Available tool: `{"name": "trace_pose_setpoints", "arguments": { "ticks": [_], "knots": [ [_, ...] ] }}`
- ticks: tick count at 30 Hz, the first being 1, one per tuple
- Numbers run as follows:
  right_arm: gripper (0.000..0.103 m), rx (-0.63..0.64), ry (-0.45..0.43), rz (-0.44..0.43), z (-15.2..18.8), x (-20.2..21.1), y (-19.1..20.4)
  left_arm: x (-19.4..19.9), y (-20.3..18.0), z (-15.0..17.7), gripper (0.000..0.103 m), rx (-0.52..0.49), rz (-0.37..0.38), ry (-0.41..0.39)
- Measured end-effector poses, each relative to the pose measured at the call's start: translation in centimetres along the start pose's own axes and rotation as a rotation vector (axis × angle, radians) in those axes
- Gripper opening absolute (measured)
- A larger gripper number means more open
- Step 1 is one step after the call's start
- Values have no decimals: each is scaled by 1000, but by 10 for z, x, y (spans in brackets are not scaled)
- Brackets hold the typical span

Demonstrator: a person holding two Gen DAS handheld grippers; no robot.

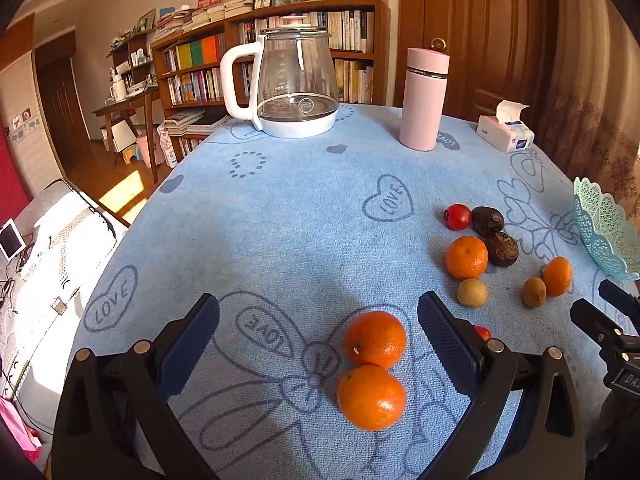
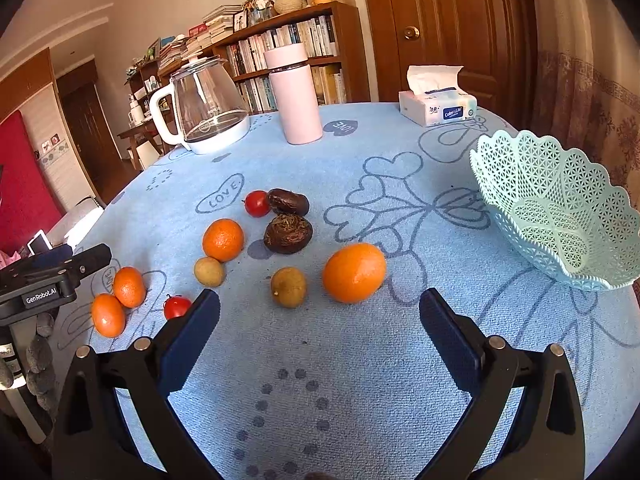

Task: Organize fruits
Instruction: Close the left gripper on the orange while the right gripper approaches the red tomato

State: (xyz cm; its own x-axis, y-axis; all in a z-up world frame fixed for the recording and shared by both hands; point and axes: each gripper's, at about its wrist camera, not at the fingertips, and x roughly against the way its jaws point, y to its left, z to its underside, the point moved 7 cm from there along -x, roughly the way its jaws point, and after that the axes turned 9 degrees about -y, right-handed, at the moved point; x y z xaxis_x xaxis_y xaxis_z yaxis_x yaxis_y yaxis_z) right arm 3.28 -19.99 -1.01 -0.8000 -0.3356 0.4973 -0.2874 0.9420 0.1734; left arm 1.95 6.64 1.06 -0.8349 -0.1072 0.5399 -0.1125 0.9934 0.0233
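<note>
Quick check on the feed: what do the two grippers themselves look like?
Both match: black angular frames with silver round pivot pins, each carrying two flat dark-blue textured pads. Left gripper, right gripper. In the right wrist view, the left unit's black body bears a white "GenRobot.AI" label.

A table under a blue cloth [image 2: 360, 380] carries everything. At twelve o'clock stand a glass kettle [image 2: 208, 112] and pink bottle [image 2: 295, 96]; a tissue pack [image 2: 438, 106] at one; a mint basket [image 2: 560, 208] at three. Centre-left lie oranges [image 2: 223, 239], two dark fruits [image 2: 288, 233], brownish-green fruits [image 2: 289, 286] and red tomatoes [image 2: 257, 203].
</note>
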Motion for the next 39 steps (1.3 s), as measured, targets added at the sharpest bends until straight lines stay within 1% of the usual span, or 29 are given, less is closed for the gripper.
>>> {"name": "trace_pose_setpoints", "arguments": {
  "ticks": [3,9,15,17,18,19,21,24,28,29,31,32,39],
  "knots": [
    [101,-1,11,-2,2,-2,0,1,1,8,98,-12,0,15],
    [101,-23,24,1,4,-5,-4,4,-9,25,98,-37,47,53],
    [101,-25,25,-1,4,-4,-4,8,-16,40,97,-58,66,69],
    [101,-25,25,-1,4,-4,-4,6,-16,43,93,-56,70,79],
    [101,-24,25,-1,5,-4,-4,5,-16,43,87,-53,75,83],
    [101,-25,25,-1,5,-4,-5,4,-15,43,83,-47,81,89],
    [101,-27,27,-1,5,-4,-5,2,-14,45,81,-38,85,100],
    [101,-30,31,-3,6,-5,-5,0,-16,47,72,-33,105,116],
    [101,-27,33,-7,7,-5,-4,-2,-22,53,57,-33,152,140],
    [101,-26,33,-9,7,-5,-4,-2,-24,54,50,-23,174,148],
    [101,-26,32,-11,7,-5,-3,0,-25,54,42,-5,202,151],
    [101,-27,32,-12,7,-5,-3,1,-26,54,40,0,213,150],
    [101,-33,31,-14,6,-5,-4,7,-31,51,40,-4,237,134]
  ]
}}
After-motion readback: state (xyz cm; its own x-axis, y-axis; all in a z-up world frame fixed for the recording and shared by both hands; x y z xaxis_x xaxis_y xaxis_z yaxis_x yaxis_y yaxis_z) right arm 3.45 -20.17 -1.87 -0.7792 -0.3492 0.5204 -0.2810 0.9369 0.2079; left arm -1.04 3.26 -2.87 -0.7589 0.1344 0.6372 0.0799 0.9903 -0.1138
